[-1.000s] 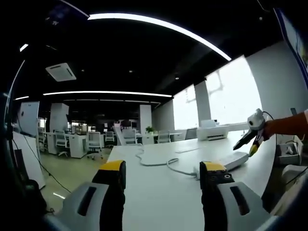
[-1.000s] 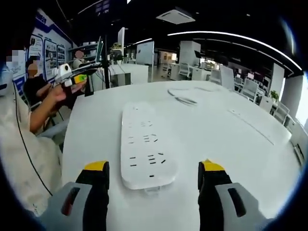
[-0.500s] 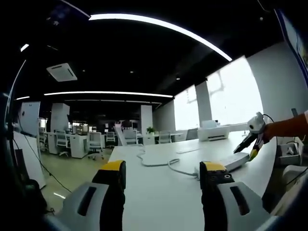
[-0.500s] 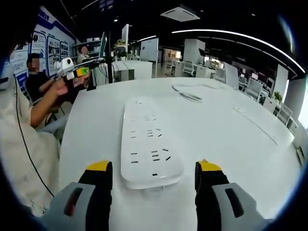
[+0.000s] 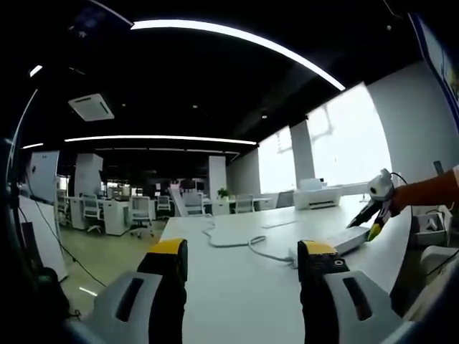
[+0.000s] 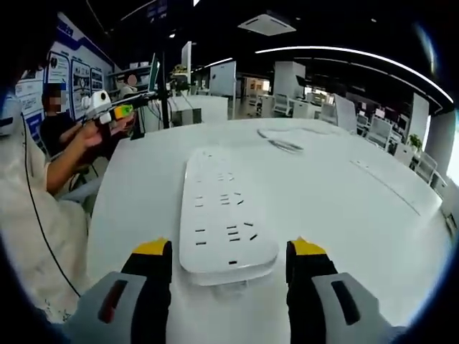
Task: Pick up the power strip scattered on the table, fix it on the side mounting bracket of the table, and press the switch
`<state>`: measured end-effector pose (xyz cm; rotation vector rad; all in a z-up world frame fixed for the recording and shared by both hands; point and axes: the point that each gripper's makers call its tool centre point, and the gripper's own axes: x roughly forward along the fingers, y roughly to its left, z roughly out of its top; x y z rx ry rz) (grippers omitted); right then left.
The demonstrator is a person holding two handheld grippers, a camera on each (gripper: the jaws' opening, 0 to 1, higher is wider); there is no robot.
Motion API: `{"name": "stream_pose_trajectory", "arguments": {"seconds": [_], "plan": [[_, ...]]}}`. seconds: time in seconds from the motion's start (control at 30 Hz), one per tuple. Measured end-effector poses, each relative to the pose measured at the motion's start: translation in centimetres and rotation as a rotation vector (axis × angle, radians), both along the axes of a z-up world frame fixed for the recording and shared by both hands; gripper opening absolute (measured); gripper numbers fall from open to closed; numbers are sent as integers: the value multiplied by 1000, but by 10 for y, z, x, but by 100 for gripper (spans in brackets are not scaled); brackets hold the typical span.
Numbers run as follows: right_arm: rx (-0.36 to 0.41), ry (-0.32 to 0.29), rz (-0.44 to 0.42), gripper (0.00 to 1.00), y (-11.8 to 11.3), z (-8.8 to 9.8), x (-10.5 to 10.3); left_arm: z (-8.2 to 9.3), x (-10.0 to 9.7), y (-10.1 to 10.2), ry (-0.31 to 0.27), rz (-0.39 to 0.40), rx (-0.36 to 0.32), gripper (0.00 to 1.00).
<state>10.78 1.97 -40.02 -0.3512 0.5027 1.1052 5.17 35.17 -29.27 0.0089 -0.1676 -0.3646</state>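
Right gripper view: power strip point(image 6: 226, 218) sockets between spread right claw point(image 6: 229, 254); left claw point(image 5: 243, 259) spread, empty.

The power strip point(image 6: 225, 218) looks like smooth white plastic on a smooth, faintly glossy table point(image 6: 344, 208).

A white table point(image 6: 344, 208) with a rounded edge carries everything. A white power strip point(image 6: 224, 218) lies flat on it near the closest edge, sockets facing up, its length running away toward the middle. Its white cord point(image 5: 244, 242) trails in loose curves across the top toward the far side point(image 6: 276, 141). The rest of the surface is bare white.
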Motion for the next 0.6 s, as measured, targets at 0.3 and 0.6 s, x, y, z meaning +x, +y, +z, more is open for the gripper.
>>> {"name": "stream_pose_trajectory", "arguments": {"seconds": [0.3,0.6], "plan": [[21,3,-2,49,1,1,4,0,1,1,1,1,-1,66],[20,-3,3,49,0,0,6,-1,2,1,2,-1,-1,66]]}}
